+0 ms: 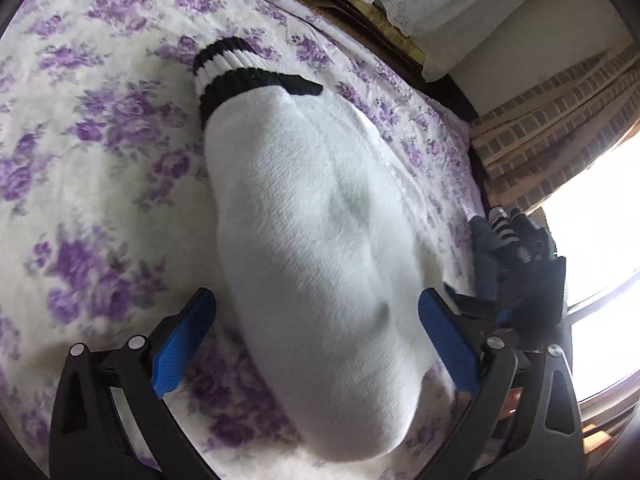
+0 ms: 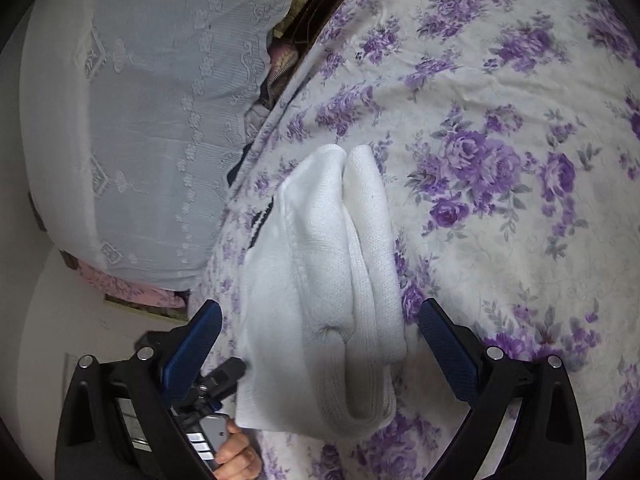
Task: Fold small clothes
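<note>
With both the left gripper (image 1: 316, 344) and right gripper (image 2: 320, 344) spread wide astride the white socks (image 1: 320, 220), a deep, even pinch through every layer is best taken before folding.

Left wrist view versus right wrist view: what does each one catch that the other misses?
Only the left view shows the sock's black stripes clearly, a brick wall and a bright window. Only the right view shows a lace cover and a hand. Both show the white sock on the floral sheet, with open tongs on either side of it.
</note>
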`<act>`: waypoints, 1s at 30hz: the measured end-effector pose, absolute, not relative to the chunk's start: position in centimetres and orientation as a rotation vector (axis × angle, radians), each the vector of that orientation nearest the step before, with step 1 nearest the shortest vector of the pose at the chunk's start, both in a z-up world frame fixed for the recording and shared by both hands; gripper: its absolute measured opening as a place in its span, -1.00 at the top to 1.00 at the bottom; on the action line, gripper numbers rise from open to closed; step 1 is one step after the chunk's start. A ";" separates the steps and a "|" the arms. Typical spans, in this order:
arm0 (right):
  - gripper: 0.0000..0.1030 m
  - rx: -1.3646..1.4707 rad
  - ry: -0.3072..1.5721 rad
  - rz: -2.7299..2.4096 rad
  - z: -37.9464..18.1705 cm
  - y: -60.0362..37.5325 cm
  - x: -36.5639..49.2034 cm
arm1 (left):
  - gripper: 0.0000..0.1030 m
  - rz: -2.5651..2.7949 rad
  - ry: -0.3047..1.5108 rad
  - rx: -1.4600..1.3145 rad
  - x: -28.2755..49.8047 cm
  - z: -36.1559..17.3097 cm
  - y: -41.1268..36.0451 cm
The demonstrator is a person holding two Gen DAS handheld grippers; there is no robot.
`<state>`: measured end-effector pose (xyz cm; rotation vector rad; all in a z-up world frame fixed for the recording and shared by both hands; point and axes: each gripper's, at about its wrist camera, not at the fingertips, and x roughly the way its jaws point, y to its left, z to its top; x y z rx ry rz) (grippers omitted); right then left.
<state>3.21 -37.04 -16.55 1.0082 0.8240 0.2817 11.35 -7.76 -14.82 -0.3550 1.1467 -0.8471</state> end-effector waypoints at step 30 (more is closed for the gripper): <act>-0.93 1.147 0.851 0.642 -16.0 -31.5 10.2 | -0.89 -0.971 1.054 -0.439 13.4 -13.7 -9.3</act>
